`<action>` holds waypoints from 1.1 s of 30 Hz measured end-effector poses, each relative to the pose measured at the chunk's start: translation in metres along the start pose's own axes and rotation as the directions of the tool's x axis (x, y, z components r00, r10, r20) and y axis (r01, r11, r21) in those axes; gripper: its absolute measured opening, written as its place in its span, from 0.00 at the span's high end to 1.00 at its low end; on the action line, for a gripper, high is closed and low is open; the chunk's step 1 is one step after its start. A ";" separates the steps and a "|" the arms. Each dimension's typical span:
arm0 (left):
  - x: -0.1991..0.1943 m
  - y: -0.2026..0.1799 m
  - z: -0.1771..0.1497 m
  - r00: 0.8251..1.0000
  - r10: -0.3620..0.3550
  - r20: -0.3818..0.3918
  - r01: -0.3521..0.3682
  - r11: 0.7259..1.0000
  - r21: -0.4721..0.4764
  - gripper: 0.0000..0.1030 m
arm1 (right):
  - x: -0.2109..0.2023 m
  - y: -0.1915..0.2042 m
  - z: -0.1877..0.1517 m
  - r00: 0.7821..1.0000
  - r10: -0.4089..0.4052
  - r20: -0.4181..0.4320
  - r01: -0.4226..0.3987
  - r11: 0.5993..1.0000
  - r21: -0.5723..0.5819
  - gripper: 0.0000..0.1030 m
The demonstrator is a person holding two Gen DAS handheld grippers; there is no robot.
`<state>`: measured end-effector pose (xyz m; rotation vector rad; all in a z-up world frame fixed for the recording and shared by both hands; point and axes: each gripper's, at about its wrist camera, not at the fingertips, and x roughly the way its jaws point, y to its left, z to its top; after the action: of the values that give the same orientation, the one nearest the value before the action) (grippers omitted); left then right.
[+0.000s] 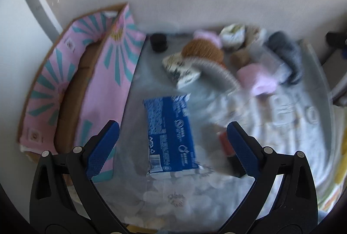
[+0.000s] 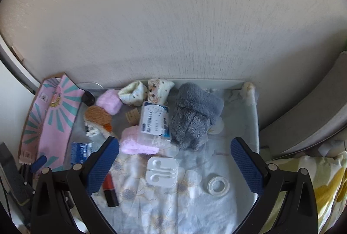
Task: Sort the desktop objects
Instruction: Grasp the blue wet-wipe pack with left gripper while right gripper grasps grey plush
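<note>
My left gripper point(image 1: 173, 147) hangs wide open over the blue packet point(image 1: 170, 136) lying flat beside the pink box point(image 1: 112, 73), right gripper point(image 2: 174, 165) open too, so I'd drop low and pinch its narrow sides squarely.

Pink-and-teal sunburst box point(image 1: 112, 73), blue packet point(image 1: 171, 136)
</note>
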<state>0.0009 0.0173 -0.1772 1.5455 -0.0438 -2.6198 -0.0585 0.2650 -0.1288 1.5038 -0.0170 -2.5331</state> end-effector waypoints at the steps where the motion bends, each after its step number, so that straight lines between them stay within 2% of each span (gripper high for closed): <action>1: 0.010 0.001 -0.003 1.000 0.013 -0.013 -0.013 1.000 -0.014 0.04 | 0.009 -0.004 0.001 1.000 0.005 -0.010 -0.005 1.000 -0.001 0.00; 6: 0.049 0.013 -0.014 0.996 0.042 -0.073 -0.049 0.994 -0.102 0.05 | 0.063 -0.022 0.016 0.999 0.001 -0.039 -0.001 1.000 -0.002 0.00; 11: 0.069 0.015 -0.017 0.995 0.046 -0.093 -0.057 0.990 -0.131 0.05 | 0.107 -0.042 0.031 0.995 0.031 -0.090 -0.024 0.996 0.083 0.00; 15: 0.077 0.014 -0.018 0.995 -0.002 -0.101 -0.014 0.988 -0.151 0.17 | 0.129 -0.056 0.035 0.990 0.062 -0.125 -0.041 0.985 0.167 0.02; 18: 0.075 0.017 -0.019 0.995 -0.022 -0.100 0.005 0.986 -0.167 0.26 | 0.139 -0.059 0.033 0.985 0.089 -0.146 -0.061 0.981 0.184 0.13; 21: 0.073 0.017 -0.019 0.996 -0.028 -0.088 0.013 0.987 -0.158 0.39 | 0.141 -0.058 0.032 0.984 0.070 -0.163 -0.043 0.986 0.160 0.32; 23: 0.072 0.016 -0.019 0.996 -0.024 -0.089 0.010 0.989 -0.149 0.41 | 0.139 -0.058 0.032 0.986 0.059 -0.157 -0.037 0.989 0.141 0.44; 25: 0.072 0.015 -0.019 0.996 -0.022 -0.089 0.009 0.990 -0.144 0.42 | 0.136 -0.060 0.032 0.987 0.050 -0.151 -0.030 0.990 0.134 0.61; 28: 0.071 0.014 -0.018 0.995 -0.021 -0.095 0.009 0.992 -0.129 0.43 | 0.131 -0.067 0.032 0.988 0.072 -0.135 -0.051 0.987 0.151 0.72; 33: 0.069 0.017 -0.016 0.992 -0.049 -0.117 0.034 0.991 -0.129 0.44 | 0.111 -0.072 0.033 0.993 0.067 -0.097 -0.053 0.988 0.147 0.76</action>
<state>-0.0166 -0.0064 -0.2438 1.6730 0.1627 -2.4995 -0.1503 0.3137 -0.2169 1.6570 -0.2316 -2.4514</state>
